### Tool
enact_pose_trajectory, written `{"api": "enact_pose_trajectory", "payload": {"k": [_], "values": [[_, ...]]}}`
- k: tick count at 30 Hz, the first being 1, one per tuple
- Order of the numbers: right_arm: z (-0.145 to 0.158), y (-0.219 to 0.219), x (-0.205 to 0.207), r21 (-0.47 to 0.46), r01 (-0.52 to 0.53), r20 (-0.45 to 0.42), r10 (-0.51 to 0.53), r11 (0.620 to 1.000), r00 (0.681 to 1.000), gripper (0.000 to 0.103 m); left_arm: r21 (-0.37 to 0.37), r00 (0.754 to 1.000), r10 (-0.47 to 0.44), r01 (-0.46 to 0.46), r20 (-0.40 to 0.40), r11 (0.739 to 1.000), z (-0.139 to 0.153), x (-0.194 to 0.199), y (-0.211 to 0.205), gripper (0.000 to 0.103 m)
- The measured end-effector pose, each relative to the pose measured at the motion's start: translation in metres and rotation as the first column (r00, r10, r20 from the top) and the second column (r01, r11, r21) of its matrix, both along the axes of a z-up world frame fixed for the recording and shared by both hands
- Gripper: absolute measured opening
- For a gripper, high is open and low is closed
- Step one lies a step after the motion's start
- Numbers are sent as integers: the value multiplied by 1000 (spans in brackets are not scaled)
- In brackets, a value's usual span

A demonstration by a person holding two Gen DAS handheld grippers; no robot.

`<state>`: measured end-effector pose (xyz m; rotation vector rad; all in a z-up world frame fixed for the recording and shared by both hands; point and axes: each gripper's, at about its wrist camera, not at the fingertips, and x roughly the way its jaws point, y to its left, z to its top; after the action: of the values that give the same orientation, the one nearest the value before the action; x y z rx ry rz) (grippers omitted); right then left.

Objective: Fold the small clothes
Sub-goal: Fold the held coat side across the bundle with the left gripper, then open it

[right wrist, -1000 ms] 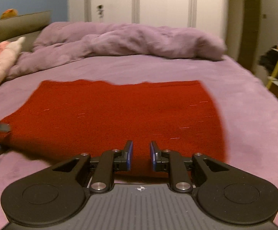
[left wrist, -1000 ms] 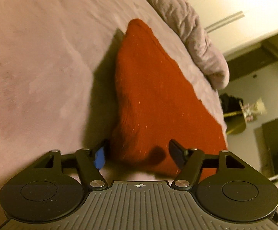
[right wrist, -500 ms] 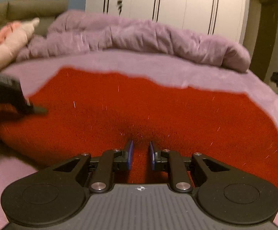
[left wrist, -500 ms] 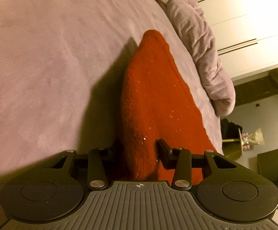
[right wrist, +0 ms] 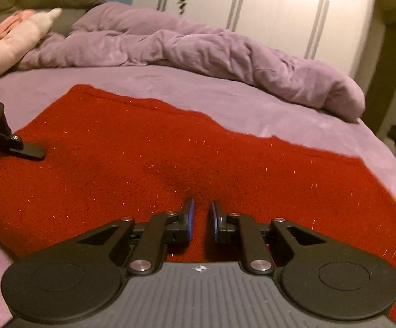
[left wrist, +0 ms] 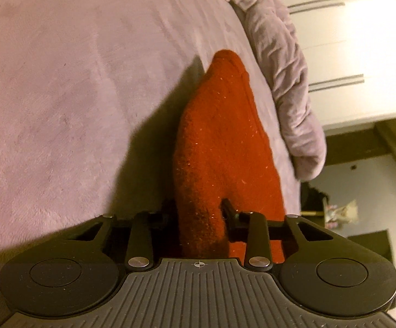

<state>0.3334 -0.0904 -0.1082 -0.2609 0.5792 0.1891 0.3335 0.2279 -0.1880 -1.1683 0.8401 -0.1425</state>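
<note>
A red knit garment [right wrist: 148,147] lies spread on the purple bed. In the left wrist view its near edge [left wrist: 219,147] bunches up into a ridge between my left gripper's fingers. My left gripper [left wrist: 198,213] is shut on that edge. In the right wrist view my left gripper's finger [right wrist: 31,151] lies on the cloth's left side. My right gripper [right wrist: 202,218] hangs low over the middle of the garment, fingers a narrow gap apart, with nothing between them.
A rumpled purple duvet [right wrist: 198,52] lies along the far side of the bed [left wrist: 61,82]. A pink plush item [right wrist: 15,43] lies at the far left. White wardrobe doors [right wrist: 280,13] stand behind. The bed's edge and floor clutter [left wrist: 340,213] are at the right.
My left gripper closed from open onto the garment's edge and the cloth bunched up between its fingers. My right gripper moved forward over the garment, keeping its narrow gap.
</note>
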Motion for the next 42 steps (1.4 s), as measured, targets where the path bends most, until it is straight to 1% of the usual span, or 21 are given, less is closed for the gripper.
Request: {"api": "enact_pose_trajectory", "payload": {"k": [2,3,5,6,7,8,10,12,13,14,16,18,23,25,27,29,31,34,37,40,42], "values": [[11,0,-18,32,-9,74,7,999,997,14,-20,1000,12,-11,4,1000,-2,-2,1,31],[9,2,-28,46,-26,86,22,999,996,14,-24,1000,17,-17,5,1000,-1,-4,2,30],[-7,8,-34,57,-68,19,67,996,998,17,-36,1000,27,-27,9,999,0,-6,2,29],[-17,12,-34,33,-74,5,74,997,997,17,-52,999,33,-33,2,998,0,-8,2,28],[-23,16,-38,-13,-88,23,88,996,996,17,-65,999,35,-36,-8,997,-1,-8,3,27],[-22,21,-37,-46,-94,22,95,995,995,17,-68,999,35,-35,-12,997,-1,-8,4,27],[-10,22,-33,-57,-88,8,88,995,996,17,-54,1000,24,-25,-9,998,2,-9,5,27],[4,19,-36,-36,-59,46,61,998,997,16,-54,1000,18,-19,-14,998,2,-8,5,27],[4,19,-38,-57,-31,56,34,998,998,16,-60,1000,19,-20,-17,998,1,-7,5,27],[-1,19,-39,-73,-21,46,25,997,999,16,-65,1000,18,-19,-21,998,-1,-7,6,27],[-20,17,-40,-75,-50,-9,50,996,999,19,-71,1000,10,-12,-27,997,-4,-7,7,27],[-26,21,-45,-135,-78,29,83,988,996,20,-74,1000,7,-9,-23,997,-3,-7,7,27],[-23,23,-42,-143,-84,7,86,986,996,20,-55,1000,8,-8,-11,998,5,-4,3,26],[-17,23,-44,-159,-101,-7,101,982,995,20,-79,1000,16,-17,-13,997,7,-5,3,25],[-2,16,-50,-102,-89,-14,88,991,996,20,-92,1000,22,-23,-10,995,11,-6,2,25],[12,1,-68,-54,-40,20,41,998,999,21,-58,1000,8,-7,21,998,26,-7,-1,24],[16,-14,-80,-59,0,41,2,998,999,22,25,996,-34,32,79,999,48,-5,-12,24],[16,-42,-93,-66,74,32,-72,995,997,22,141,983,-115,95,142,985,81,-2,-37,24],[17,-71,-104,-46,146,18,-146,988,989,24,260,965,-194,144,176,955,108,3,-69,24],[19,-97,-112,-7,203,4,-203,979,979,25,373,946,-262,178,189,911,126,7,-104,24],[21,-110,-119,9,237,12,-237,971,971,27,418,932,-308,207,189,885,134,10,-129,24]]}}
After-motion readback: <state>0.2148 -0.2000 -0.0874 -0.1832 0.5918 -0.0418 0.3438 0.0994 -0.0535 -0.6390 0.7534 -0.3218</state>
